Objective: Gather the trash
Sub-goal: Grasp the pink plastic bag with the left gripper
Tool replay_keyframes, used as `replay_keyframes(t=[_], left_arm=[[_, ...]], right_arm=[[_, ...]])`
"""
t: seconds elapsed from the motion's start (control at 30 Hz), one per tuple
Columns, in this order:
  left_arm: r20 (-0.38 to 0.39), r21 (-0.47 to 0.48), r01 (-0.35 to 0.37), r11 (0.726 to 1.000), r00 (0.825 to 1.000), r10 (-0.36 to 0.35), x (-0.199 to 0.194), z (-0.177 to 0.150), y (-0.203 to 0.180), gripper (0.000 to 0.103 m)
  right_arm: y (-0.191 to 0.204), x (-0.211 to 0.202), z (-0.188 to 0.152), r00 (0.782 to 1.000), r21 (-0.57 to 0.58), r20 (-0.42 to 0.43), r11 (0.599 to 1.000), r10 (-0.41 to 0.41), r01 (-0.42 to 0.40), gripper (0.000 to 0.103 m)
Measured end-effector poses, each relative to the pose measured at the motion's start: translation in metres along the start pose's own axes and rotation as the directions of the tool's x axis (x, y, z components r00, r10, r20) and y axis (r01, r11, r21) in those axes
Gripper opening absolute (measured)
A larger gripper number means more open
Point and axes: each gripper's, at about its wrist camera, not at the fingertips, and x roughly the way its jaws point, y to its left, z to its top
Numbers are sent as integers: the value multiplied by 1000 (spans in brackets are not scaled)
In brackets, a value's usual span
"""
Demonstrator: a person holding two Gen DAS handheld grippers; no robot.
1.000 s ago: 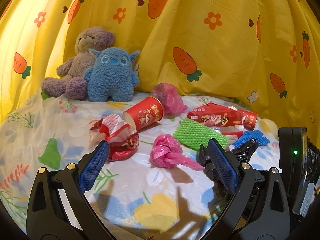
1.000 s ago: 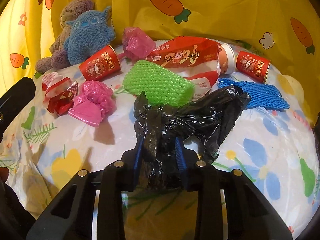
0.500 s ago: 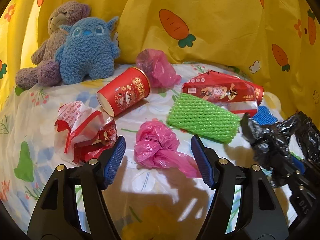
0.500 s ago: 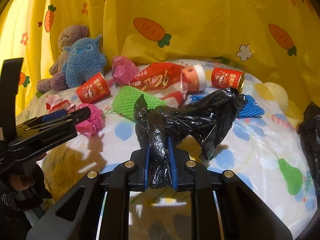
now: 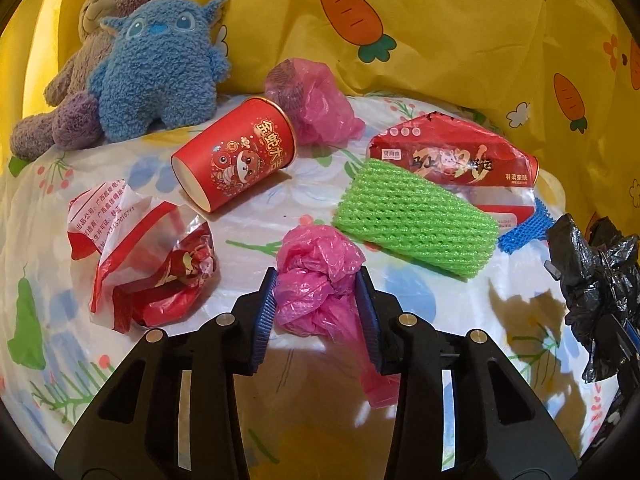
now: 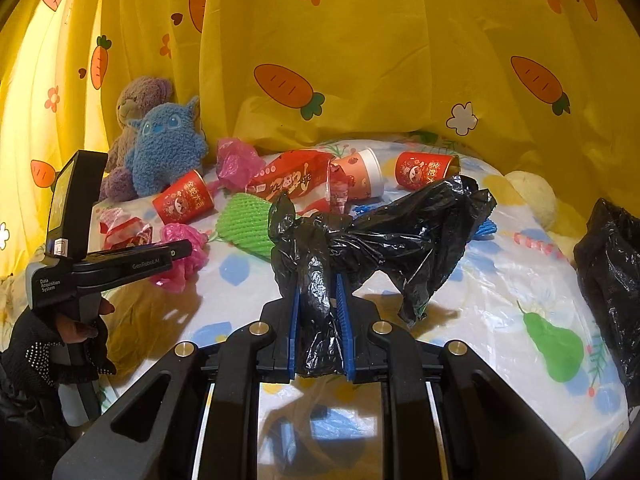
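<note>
Now, left wrist view: I have the left gripper (image 5: 316, 300) set around the crumpled pink plastic bag (image 5: 318, 280). Its jaws have just been closing, and the blue pads (image 5: 267, 312) appear to touch both sides of the wad, so I judge the pinch is on.
Why there: the pink bag is the nearest loose trash, soft enough to squeeze from both sides.
Pink bag, look: thin, wrinkled film, bunched in a knot, with a tail trailing under the right finger.
Around the pink bag: green foam net sleeve (image 5: 416, 224) just beyond it to the right; red paper cup (image 5: 236, 156) on its side behind it; torn red-and-clear wrapper (image 5: 140, 264) to its left; red tissue pack (image 5: 452, 164) behind the green sleeve; blue plush toy (image 5: 160, 60) far behind, against the carrot curtain (image 5: 440, 20).

Right wrist view: the right gripper (image 6: 318, 312) is clamped on the gathered neck of the black trash bag (image 6: 384, 232).
Why held so: I judge the bag is kept lifted off the tablecloth (image 6: 500, 300) ready to take the pink bag.
Black bag, look: glossy, creased, limp, mouth not spread.
Left of the black bag: the left gripper (image 6: 176, 250) reaches the pink bag (image 6: 184, 240).
</note>
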Motion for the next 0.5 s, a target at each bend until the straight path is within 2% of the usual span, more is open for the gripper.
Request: replay_keyframes(t=[0.27, 0.37, 0.43, 0.5], left_arm=[[42, -1, 3, 1000, 999, -3, -12, -1, -1, 30], [70, -16, 56, 998, 996, -55, -27, -4, -5, 30], [106, -21, 116, 993, 988, -114, -43, -7, -9, 30], [141, -3, 146, 989, 979, -144, -60, -10, -20, 30]], right_arm=[[-5, -9, 0, 1000, 0, 22, 1000, -8, 8, 18], [-7, -14, -1, 999, 1, 31, 1000, -11, 11, 18], [-9, -19, -1, 999, -3, 44, 1000, -15, 15, 18], [-12, -25, -1, 998, 1, 57, 1000, -19, 19, 18]])
